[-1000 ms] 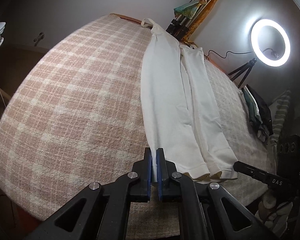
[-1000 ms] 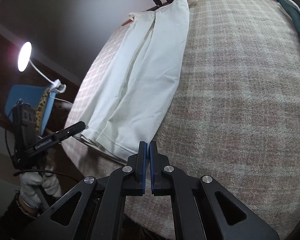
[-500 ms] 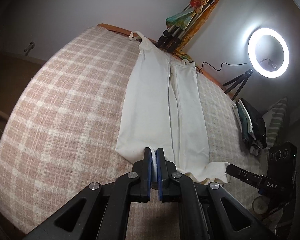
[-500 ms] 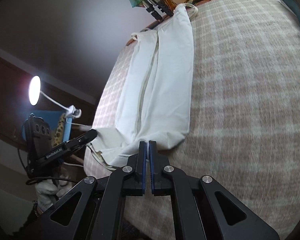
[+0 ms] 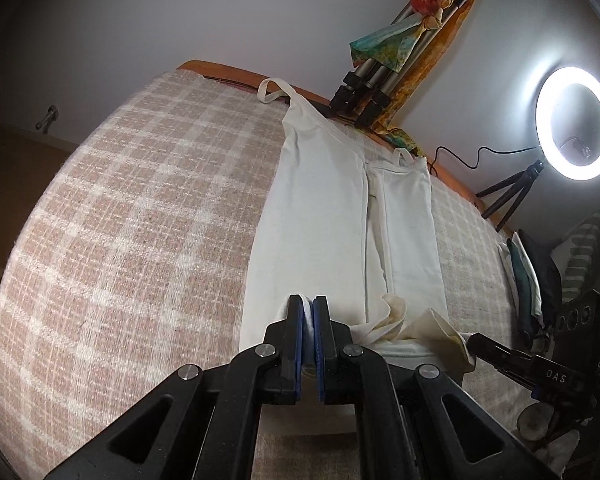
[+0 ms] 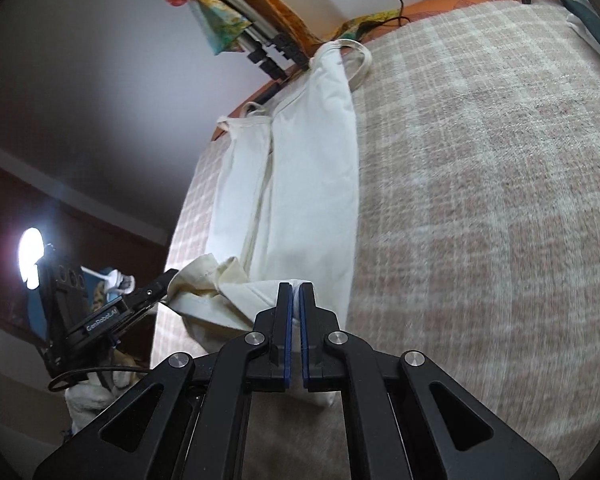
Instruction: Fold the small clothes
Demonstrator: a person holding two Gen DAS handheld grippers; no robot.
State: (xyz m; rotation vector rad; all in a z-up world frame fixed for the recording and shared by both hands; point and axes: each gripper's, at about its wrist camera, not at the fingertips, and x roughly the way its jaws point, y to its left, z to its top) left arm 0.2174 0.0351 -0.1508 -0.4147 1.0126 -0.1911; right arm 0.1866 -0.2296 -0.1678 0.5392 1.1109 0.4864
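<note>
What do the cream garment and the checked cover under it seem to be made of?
The cream garment looks like soft matte cotton knit, though the fibre is a guess: it creases and bunches limply at the hem, with stitched edge bands and thin shoulder straps. The checked cover looks like coarse woven cloth, perhaps wool or a blend: nubby, fuzzy pink-and-cream plaid with no sheen.

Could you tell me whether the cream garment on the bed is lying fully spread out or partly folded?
Partly folded: the cream garment has both sides turned inward, and its near hem is lifted, bunched above the checked blanket.
</note>
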